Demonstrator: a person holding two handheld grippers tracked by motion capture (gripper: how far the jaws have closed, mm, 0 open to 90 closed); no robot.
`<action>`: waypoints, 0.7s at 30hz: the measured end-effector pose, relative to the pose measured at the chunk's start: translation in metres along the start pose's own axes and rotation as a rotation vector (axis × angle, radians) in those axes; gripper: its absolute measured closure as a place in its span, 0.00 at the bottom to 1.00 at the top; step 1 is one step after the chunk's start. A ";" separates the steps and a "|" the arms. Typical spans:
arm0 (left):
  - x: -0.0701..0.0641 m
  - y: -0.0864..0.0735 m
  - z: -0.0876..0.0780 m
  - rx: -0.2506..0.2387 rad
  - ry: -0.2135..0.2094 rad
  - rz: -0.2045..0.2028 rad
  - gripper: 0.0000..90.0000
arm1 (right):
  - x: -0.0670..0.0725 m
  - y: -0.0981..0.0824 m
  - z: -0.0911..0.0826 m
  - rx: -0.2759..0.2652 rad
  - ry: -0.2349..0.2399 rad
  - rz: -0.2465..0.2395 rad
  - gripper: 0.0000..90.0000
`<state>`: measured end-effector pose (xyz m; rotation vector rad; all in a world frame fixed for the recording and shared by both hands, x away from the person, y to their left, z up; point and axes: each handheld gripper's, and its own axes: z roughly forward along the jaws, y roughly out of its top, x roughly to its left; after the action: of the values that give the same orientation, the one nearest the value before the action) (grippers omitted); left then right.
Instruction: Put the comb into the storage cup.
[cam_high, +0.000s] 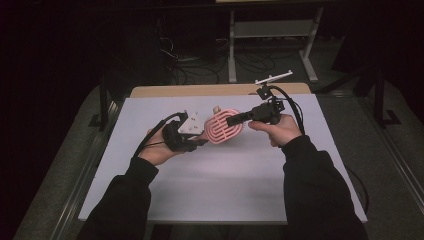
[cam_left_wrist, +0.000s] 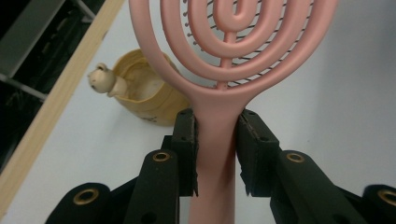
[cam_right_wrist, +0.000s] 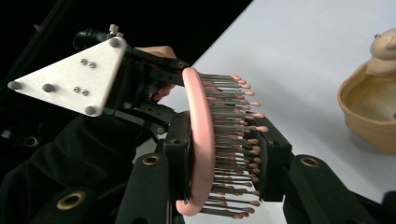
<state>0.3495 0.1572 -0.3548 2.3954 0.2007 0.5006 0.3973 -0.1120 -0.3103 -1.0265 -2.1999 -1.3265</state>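
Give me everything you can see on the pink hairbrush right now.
The pink hairbrush looks like matte plastic: a slim handle and a round open head of concentric loops on a central spine, with thin bristles tipped in pink balls. It is held above the table. The left gripper clamps the handle; the right gripper is shut across the head, back and bristle tips.

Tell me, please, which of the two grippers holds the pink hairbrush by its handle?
The left gripper: its jaws clamp the hairbrush handle, while the right gripper grips the bristled head.
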 end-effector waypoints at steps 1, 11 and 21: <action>0.000 0.000 0.001 -0.001 -0.005 -0.003 0.77 | 0.003 0.001 0.000 0.003 -0.011 -0.013 0.69; 0.002 0.002 -0.002 -0.051 0.030 -0.084 0.59 | 0.024 0.010 -0.007 0.012 -0.111 -0.110 0.70; 0.010 -0.007 -0.012 -0.131 0.011 -0.184 0.42 | 0.036 0.020 -0.014 0.004 -0.164 -0.147 0.70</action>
<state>0.3535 0.1727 -0.3480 2.2215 0.3780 0.4274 0.3874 -0.1035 -0.2684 -1.0218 -2.4403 -1.3411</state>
